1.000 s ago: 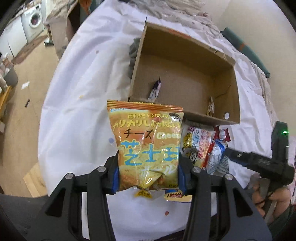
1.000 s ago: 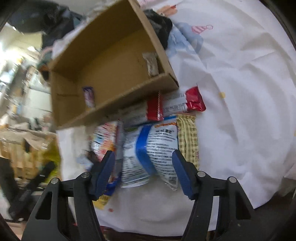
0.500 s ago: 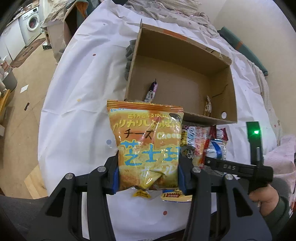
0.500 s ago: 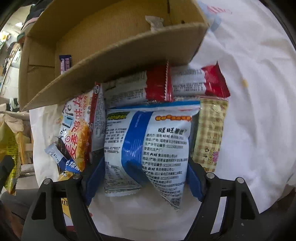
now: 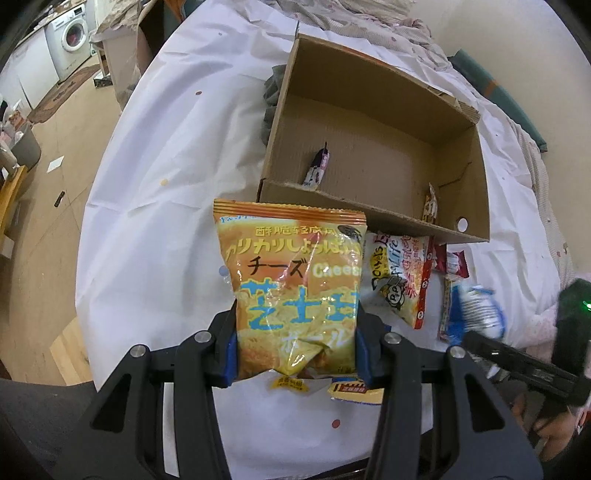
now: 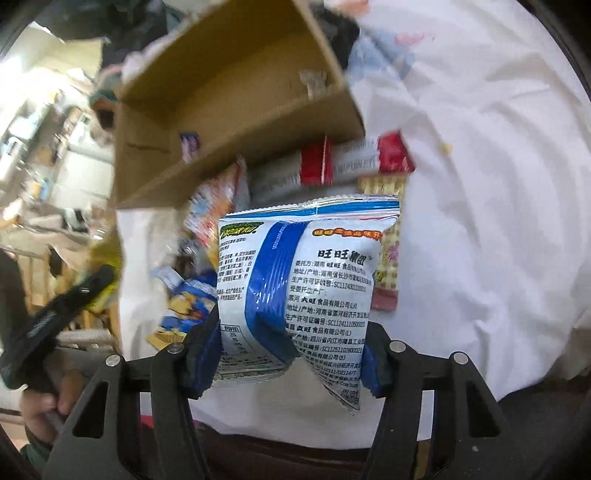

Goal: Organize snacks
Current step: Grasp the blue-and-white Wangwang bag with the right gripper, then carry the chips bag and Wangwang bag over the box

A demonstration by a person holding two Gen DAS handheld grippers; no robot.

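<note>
My left gripper [image 5: 295, 354] is shut on a yellow cheese snack bag [image 5: 291, 280], held upright in front of the open cardboard box [image 5: 369, 122]. Two small packets [image 5: 319, 168] [image 5: 430, 208] stand inside the box against its near wall. My right gripper [image 6: 288, 362] has a blue and white snack bag [image 6: 306, 280] between its pads, raised off the pile; the jaws are closing and the pads press its sides. That bag [image 5: 476, 306] shows blurred at the right of the left wrist view. Loose snacks lie before the box: an orange and white bag [image 5: 402, 273], red and white packets [image 6: 351, 162], a yellow checked packet [image 6: 388, 266].
A white cloth [image 5: 166, 184] covers the table, whose left edge drops to a wooden floor. A washing machine [image 5: 72, 31] stands far left. Crumpled bedding [image 5: 369, 22] lies behind the box. A dark cloth [image 5: 271, 96] sits at the box's left side.
The right gripper has gripped the blue and white bag and lifted it off the pile. The left gripper has kept still with the yellow bag.
</note>
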